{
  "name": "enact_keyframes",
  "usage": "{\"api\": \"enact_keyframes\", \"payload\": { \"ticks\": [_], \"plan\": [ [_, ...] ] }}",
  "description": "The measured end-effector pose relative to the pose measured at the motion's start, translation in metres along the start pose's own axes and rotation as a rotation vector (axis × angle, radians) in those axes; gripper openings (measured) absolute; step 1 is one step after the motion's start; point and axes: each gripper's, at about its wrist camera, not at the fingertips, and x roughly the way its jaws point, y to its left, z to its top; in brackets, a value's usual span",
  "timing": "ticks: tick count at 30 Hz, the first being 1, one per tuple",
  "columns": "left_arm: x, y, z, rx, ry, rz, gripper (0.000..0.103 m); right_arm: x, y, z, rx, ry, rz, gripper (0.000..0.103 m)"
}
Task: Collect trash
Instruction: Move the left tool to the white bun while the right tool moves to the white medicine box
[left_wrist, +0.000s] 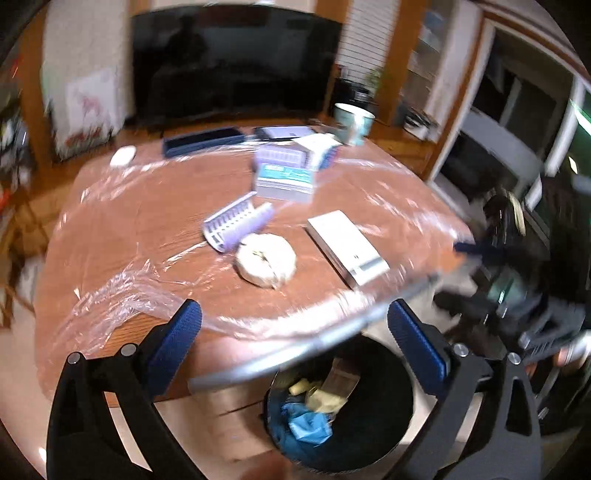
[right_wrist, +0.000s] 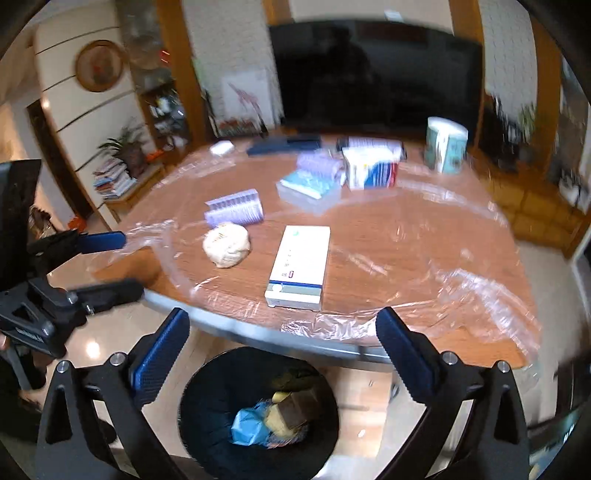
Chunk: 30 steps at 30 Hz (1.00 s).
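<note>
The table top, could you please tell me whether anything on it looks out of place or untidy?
Yes. A crumpled paper ball lies loose beside the white box, and the clear plastic sheet over the table is wrinkled and bunched at the near edge. Nothing looks spilled.

- Left tongs (left_wrist: 293, 325): blue pads spread wide, nothing between them.
- Black trash bin (left_wrist: 369, 417) at 6 o'clock, below worktop (left_wrist: 147, 221) edge; blue and yellow scraps inside.
- Crumpled white wad (left_wrist: 266, 264) near centre, touching lilac comb-like tray (left_wrist: 236, 221).
- White box (left_wrist: 347, 247) at 3 o'clock of wad.
- Right tongs (left_wrist: 480, 254) at 3 o'clock, blurred.
</note>
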Motion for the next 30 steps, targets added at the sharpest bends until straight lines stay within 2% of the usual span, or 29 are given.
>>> {"api": "enact_keyframes", "payload": {
  "ticks": [2, 4, 11, 14, 18, 21, 25, 30],
  "plan": [
    [0.007, 0.006, 0.007, -0.033, 0.014, 0.008, 0.101, 0.013, -0.005, 0.011, 0.036, 0.020, 0.032, 0.099],
    [0.014, 0.009, 0.014, -0.032, 0.026, 0.020, 0.101, 0.023, 0.004, 0.014, 0.038, 0.019, 0.028, 0.099],
    [0.041, 0.013, 0.018, -0.027, 0.037, 0.137, 0.101, 0.049, -0.001, 0.022, 0.050, 0.008, -0.060, 0.099],
    [0.052, 0.017, 0.022, -0.041, 0.057, 0.140, 0.101, 0.057, -0.006, 0.026, 0.056, 0.027, -0.134, 0.099],
    [0.066, 0.023, 0.026, -0.062, 0.087, 0.155, 0.101, 0.067, -0.018, 0.028, 0.125, 0.059, -0.071, 0.099],
    [0.073, 0.025, 0.028, -0.068, 0.096, 0.157, 0.101, 0.074, -0.018, 0.031, 0.116, 0.063, -0.083, 0.099],
    [0.083, 0.025, 0.030, -0.040, 0.118, 0.175, 0.097, 0.086, -0.013, 0.034, 0.069, 0.094, -0.097, 0.087],
    [0.089, 0.027, 0.031, -0.031, 0.137, 0.147, 0.095, 0.091, -0.011, 0.034, 0.049, 0.115, -0.094, 0.084]
  ]
}}
